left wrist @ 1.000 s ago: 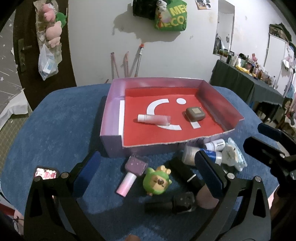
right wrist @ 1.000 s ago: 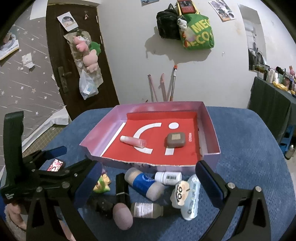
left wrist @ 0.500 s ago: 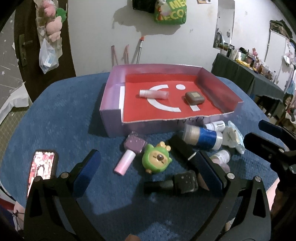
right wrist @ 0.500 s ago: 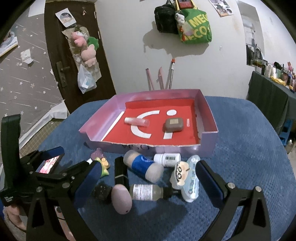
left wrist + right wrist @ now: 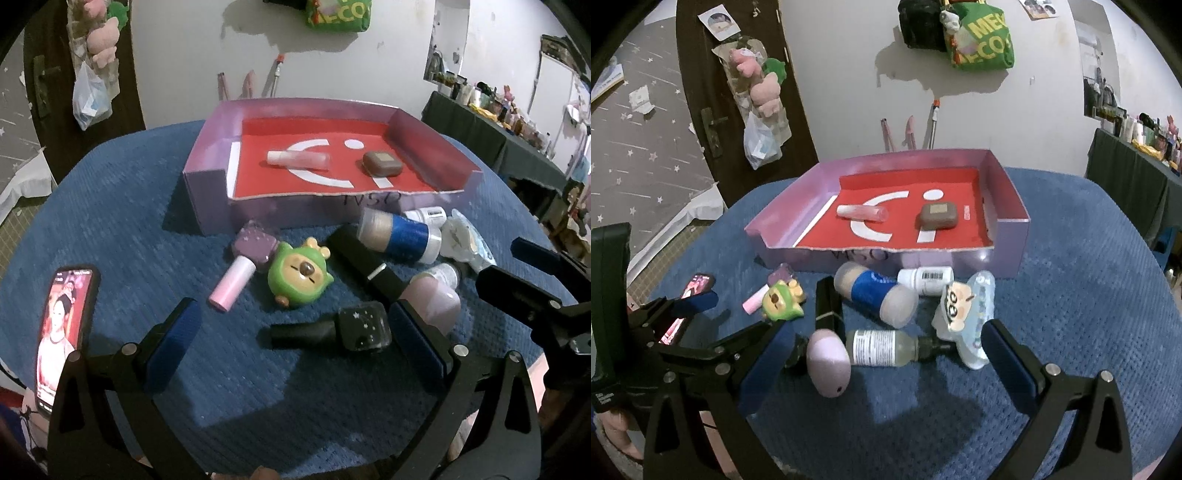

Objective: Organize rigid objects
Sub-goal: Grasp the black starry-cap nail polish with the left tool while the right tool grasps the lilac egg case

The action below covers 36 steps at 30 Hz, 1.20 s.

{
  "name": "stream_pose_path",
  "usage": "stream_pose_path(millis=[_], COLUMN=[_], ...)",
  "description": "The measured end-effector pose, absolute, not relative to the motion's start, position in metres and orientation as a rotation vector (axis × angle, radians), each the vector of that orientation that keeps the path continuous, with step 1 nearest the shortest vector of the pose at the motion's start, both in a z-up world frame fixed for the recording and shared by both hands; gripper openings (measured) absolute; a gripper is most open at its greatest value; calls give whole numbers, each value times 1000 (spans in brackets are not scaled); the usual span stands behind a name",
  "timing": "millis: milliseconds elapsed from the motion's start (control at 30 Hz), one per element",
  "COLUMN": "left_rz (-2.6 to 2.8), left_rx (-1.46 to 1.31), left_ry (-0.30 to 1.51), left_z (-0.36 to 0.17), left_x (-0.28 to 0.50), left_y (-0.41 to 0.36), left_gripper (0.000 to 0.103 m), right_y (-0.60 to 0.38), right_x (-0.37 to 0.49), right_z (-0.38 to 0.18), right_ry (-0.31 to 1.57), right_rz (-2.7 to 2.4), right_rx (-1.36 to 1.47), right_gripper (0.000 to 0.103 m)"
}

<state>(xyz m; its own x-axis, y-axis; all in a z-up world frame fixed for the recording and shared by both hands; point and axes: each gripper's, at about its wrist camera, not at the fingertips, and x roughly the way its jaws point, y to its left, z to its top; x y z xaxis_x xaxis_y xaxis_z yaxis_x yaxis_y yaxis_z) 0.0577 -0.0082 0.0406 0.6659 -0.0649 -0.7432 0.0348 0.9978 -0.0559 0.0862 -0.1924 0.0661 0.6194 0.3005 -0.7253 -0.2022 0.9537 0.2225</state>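
A purple box with a red floor (image 5: pixel 207 192) (image 5: pixel 1012 240) holds a pink tube (image 5: pixel 299 160) (image 5: pixel 862 213) and a brown case (image 5: pixel 382 163) (image 5: pixel 936 216). In front of it lie a purple nail polish (image 5: pixel 243 267), a green toy (image 5: pixel 299 273) (image 5: pixel 781 301), a black nail polish (image 5: pixel 332 330), a black stick (image 5: pixel 365 264) (image 5: pixel 829 308), a blue-banded bottle (image 5: pixel 400 234) (image 5: pixel 875 295), a pink egg (image 5: pixel 827 362), a clear bottle (image 5: pixel 886 349), a white bottle (image 5: pixel 925 278) and a cartoon pouch (image 5: pixel 967 317). My left gripper (image 5: pixel 291 343) is open near the black polish. My right gripper (image 5: pixel 886 358) is open near the egg and clear bottle.
A phone (image 5: pixel 62 332) with a lit screen lies on the blue table cover (image 5: pixel 122 229) at the left. A dark side table with clutter (image 5: pixel 491 122) stands at the right. A door (image 5: pixel 738 110) and a white wall are behind.
Both grippers have pulled back toward me and lowered, so the box looks farther and the loose objects sit between the fingers. No object has moved.
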Motion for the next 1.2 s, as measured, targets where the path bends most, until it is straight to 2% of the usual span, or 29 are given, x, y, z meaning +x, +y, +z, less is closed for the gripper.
stream_pose_path(millis=[100,167,300,533,1200], left_rz=[-63,-66,-71,-74,-56], left_rx=[-40,-41,-45,-63,-92], left_ry=[852,858,881,906,915], left_z=[37,34,27,18,6], left_x=[56,54,52,50,51], left_y=[-10,-10,-12,-14,1], left_gripper=[103,103,103,103,103], right_y=[-193,-194,-195,-196,-181], right_x=[84,83,80,75,79], right_z=[63,61,56,44,27], right_ry=[866,879,895,931,978], right_rz=[288,291,295,309,370], right_rx=[127,135,143,171,222], right_gripper=[99,91,89,79,79])
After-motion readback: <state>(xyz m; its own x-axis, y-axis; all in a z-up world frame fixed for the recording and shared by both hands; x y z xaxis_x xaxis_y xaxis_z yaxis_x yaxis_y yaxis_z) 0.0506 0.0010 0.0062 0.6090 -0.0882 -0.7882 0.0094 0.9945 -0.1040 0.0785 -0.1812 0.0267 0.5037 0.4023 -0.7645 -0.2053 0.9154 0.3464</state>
